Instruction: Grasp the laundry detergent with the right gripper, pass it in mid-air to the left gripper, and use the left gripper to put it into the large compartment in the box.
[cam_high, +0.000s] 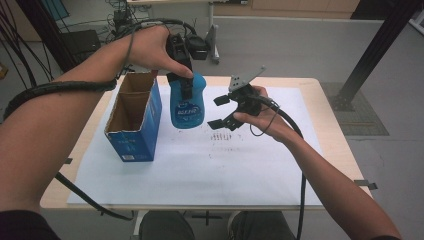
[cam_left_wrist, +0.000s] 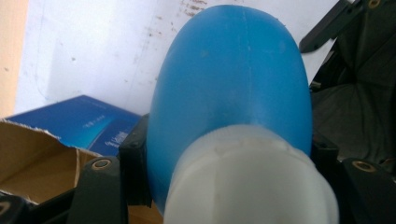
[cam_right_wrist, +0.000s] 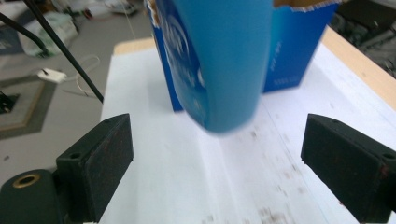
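A blue plastic bottle hangs upright above the white sheet, just right of an open blue cardboard box. My left gripper comes down from above and is shut on the bottle's upper part; in the left gripper view its jaws press both sides of the blue body just below the white cap. To the bottle's right, my right gripper stands open and points at it, clear of it. In the right gripper view the bottle's lower end hangs ahead of the wide-apart pads, untouched.
A white paper sheet with small dark marks covers the wooden table. The box stands near the table's left side, its flaps open and its brown inside showing. Cables trail from both grippers.
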